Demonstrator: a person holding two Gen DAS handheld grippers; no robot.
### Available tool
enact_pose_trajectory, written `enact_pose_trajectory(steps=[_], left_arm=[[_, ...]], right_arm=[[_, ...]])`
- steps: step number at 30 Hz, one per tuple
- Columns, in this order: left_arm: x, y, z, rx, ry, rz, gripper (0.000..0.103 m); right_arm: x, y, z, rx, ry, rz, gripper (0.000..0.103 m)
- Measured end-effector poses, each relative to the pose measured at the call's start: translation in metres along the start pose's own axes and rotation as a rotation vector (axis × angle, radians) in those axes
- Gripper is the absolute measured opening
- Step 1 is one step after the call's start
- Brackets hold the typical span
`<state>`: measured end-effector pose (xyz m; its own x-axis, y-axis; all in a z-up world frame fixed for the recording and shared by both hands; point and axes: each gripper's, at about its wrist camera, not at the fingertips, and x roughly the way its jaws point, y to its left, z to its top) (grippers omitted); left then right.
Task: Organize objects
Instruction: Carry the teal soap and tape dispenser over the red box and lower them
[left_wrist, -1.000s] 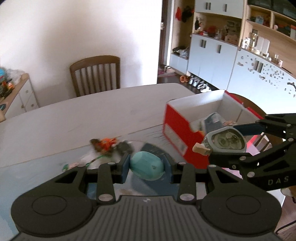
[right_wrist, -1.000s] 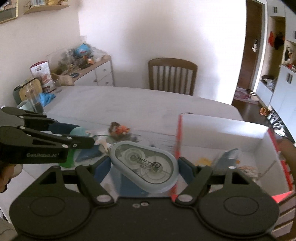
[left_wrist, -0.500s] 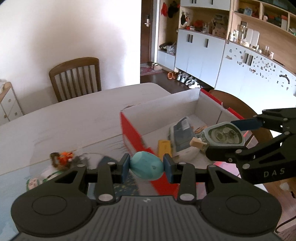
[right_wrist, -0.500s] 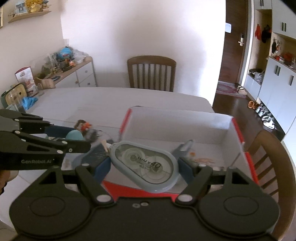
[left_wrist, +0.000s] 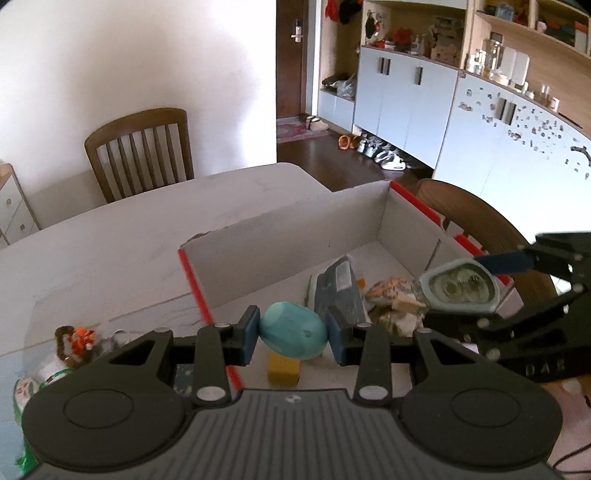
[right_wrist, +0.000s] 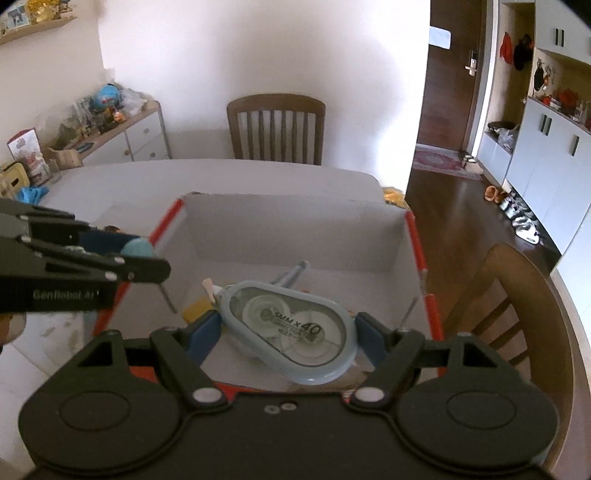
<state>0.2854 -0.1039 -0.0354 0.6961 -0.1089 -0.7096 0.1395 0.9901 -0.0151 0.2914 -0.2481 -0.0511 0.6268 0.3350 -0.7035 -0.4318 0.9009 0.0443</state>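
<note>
My left gripper (left_wrist: 292, 335) is shut on a teal egg-shaped object (left_wrist: 293, 334) and holds it above the near left part of a red-and-white cardboard box (left_wrist: 280, 236). My right gripper (right_wrist: 288, 330) is shut on a grey-blue correction tape dispenser (right_wrist: 291, 328) and holds it over the box (right_wrist: 295, 236). From the left wrist view the dispenser (left_wrist: 460, 288) hangs over the box's right side. Inside the box lie a yellow block (left_wrist: 283, 371), a grey-blue packet (left_wrist: 338, 288) and a brownish crumpled item (left_wrist: 388, 290).
The box stands on a pale table (left_wrist: 110, 240). An orange-and-brown small item (left_wrist: 75, 339) and other bits lie on the table left of the box. Wooden chairs stand at the far side (right_wrist: 276, 129) and the right (right_wrist: 517, 295). A sideboard (right_wrist: 122, 136) stands at the left.
Both grippers have moved right from over the table's clutter to above the box, each still holding its object.
</note>
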Motion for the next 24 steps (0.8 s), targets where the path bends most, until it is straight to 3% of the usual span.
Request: enact_pose_trajectory(steps=[12, 24], left_arm=[[0.069, -0.009, 0.034, -0.023, 0.074, 0.040, 0.038], [0.133, -0.012, 0.045, 0.006, 0.226, 0.090, 0.038]], right_arm=[[0.034, -0.024, -0.001, -0.047, 0.080, 0.022, 0.078], [0.063, -0.026, -0.001, -0.093, 0.184, 0.030, 0.078]])
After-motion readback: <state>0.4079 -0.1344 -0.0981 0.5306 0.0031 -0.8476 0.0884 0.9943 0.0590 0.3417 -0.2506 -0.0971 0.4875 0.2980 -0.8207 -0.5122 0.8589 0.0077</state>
